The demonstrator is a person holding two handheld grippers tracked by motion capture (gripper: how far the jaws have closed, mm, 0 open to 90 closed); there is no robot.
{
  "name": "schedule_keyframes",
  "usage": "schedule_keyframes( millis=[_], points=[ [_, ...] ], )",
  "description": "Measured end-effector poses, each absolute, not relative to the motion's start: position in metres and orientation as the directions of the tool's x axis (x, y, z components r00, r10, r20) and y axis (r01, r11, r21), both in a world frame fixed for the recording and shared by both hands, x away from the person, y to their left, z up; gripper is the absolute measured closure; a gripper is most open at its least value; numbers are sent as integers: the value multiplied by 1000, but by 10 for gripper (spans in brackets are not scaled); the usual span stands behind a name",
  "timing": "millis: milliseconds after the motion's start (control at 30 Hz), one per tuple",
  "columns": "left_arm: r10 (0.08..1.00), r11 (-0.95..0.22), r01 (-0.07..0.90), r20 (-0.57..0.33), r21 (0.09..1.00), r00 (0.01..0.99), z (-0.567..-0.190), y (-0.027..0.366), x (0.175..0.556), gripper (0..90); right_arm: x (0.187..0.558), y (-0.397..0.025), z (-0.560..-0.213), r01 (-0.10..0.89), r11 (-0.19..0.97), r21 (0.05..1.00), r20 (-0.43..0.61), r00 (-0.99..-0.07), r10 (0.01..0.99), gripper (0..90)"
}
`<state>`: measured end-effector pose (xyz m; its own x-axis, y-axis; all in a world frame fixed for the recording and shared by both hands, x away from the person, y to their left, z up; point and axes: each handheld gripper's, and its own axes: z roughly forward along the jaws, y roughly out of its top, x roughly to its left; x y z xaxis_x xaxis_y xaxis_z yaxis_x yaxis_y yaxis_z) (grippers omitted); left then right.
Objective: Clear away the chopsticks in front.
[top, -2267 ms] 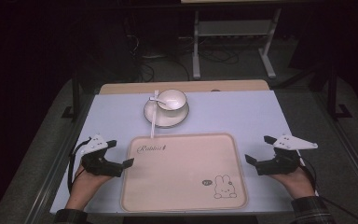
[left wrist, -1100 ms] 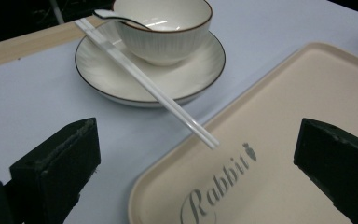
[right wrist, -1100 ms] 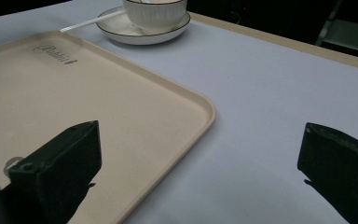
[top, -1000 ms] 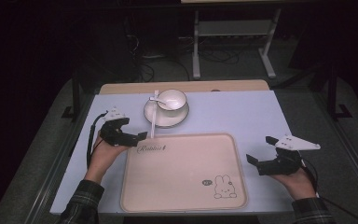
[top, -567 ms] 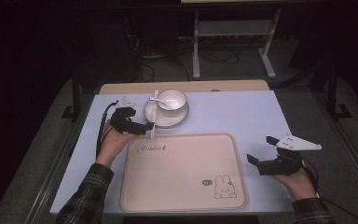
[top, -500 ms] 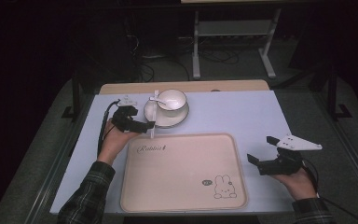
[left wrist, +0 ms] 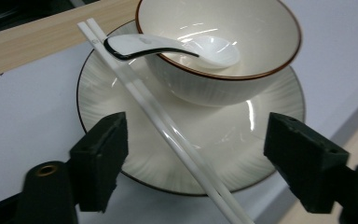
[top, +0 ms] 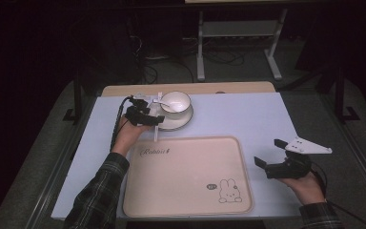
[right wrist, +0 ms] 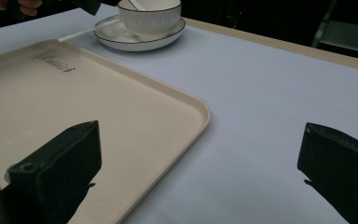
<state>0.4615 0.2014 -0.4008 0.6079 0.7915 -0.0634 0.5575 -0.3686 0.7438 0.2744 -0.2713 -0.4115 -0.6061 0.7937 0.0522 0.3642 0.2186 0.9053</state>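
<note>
Now, worktop (top: pixel 267 119): pale blue sheet over a wooden top, as I see it.
Room: dark; a metal stand (top: pixel 238 33) behind.
Left gripper (left wrist: pixel 193 163): my fingers released, straddling the white chopsticks (left wrist: pixel 168 130) on the saucer (left wrist: pixel 242 126).
Bowl (left wrist: pixel 242 51): on the saucer, spoon (left wrist: pixel 177 46) inside.
Right gripper (right wrist: pixel 198 172): fingers released, above the worktop beside the tray (top: pixel 186 191).

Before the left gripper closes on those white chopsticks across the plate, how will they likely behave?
The chopsticks look glossy and thin, so they may slip between the open left gripper. Lying loose as a pair on the plate rim, they could separate or slide off. Probably stiff but brittle.
</note>
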Motion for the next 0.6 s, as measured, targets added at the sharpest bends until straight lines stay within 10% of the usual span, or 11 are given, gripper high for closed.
schedule_keyframes(
  millis=[600],
  points=[
    [836, -432, 630, 25, 646, 548, -419, 186, 481, 562, 274, -274, -411, 365, 206, 908, 63, -605, 794, 0]
  ],
)
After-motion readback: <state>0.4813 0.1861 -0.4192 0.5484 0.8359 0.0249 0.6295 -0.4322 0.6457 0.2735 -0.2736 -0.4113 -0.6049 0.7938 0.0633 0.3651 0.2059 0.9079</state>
